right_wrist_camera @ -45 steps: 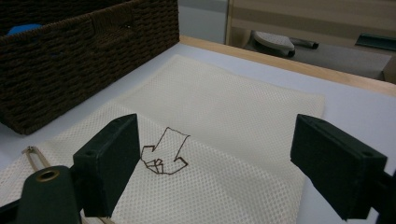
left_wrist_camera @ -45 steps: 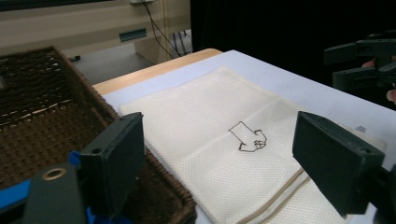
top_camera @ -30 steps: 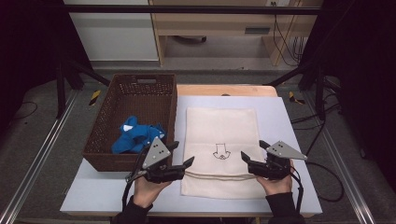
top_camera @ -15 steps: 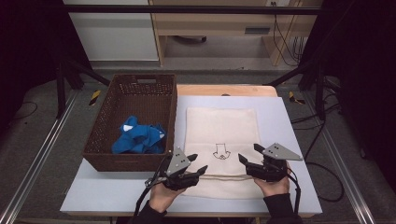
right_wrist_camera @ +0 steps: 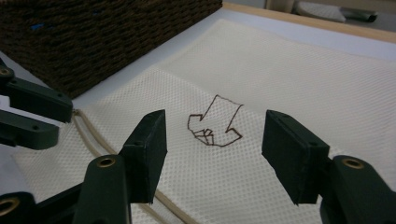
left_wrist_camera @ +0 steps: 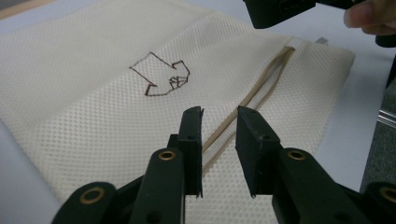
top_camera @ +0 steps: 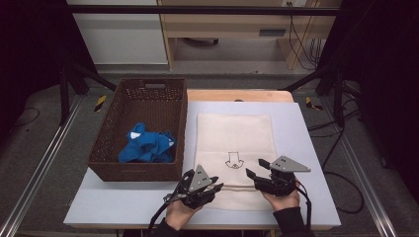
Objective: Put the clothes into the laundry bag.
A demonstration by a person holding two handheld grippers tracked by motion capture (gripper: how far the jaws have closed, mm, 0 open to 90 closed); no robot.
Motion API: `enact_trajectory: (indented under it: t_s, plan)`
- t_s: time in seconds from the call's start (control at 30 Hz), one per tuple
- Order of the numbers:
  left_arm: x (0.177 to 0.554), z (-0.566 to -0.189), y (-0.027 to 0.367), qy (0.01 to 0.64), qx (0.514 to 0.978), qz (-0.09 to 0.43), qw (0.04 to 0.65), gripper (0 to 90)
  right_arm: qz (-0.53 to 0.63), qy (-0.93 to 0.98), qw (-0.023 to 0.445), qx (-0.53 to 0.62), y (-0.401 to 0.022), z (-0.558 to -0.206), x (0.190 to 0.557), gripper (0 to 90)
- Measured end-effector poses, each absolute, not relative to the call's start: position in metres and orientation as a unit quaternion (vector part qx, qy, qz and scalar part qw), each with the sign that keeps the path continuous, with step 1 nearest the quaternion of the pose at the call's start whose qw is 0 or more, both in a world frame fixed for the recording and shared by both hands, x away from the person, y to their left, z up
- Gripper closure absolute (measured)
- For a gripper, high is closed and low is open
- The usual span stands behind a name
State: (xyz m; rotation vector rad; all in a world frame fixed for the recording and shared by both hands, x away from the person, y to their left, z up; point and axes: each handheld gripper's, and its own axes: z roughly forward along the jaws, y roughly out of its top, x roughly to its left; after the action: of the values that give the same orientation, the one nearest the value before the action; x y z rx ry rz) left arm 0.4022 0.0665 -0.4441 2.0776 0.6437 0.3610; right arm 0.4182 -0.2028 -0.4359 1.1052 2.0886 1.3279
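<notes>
A cream mesh bag (top_camera: 236, 143) lies flat on the white table (top_camera: 306, 148). It carries a small brown stitched figure (top_camera: 233, 161) and a tan band (top_camera: 237, 188) across its near end. My left gripper (top_camera: 215, 187) hovers at the bag's near left corner. In the left gripper view its jaws stand a narrow gap apart (left_wrist_camera: 219, 140), open, with the tan band (left_wrist_camera: 266, 79) running under that gap. My right gripper (top_camera: 253, 173) is open wide over the bag's near right part. In the right gripper view (right_wrist_camera: 212, 140) the stitched figure (right_wrist_camera: 215, 126) lies between its jaws.
A dark wicker basket (top_camera: 143, 89) stands left of the bag, its right wall close to the bag's left edge. A crumpled blue cloth (top_camera: 146, 145) lies inside it. A wooden board (top_camera: 237, 95) shows at the table's far edge. White table surface lies right of the bag.
My left gripper has moved right, from in front of the basket to the bag's near left corner. The right gripper has hardly moved and stays open.
</notes>
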Motion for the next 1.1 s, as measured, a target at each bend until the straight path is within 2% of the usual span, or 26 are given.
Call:
enact_trajectory:
  t_s: [0.47,0.73,1.1]
  plan:
    - [0.399,-0.472,0.051,0.254,0.864,0.106,0.421,88.5,0.453,0.778,0.19,0.391,-0.189,-0.455,0.416,47.6]
    - [0.399,-0.479,0.045,0.248,0.876,0.108,0.4,89.0,0.413,0.809,0.161,0.385,-0.178,-0.473,0.42,54.3]
    - [0.398,-0.485,0.043,0.254,0.874,0.11,0.4,89.0,0.384,0.829,0.15,0.379,-0.171,-0.483,0.424,61.7]
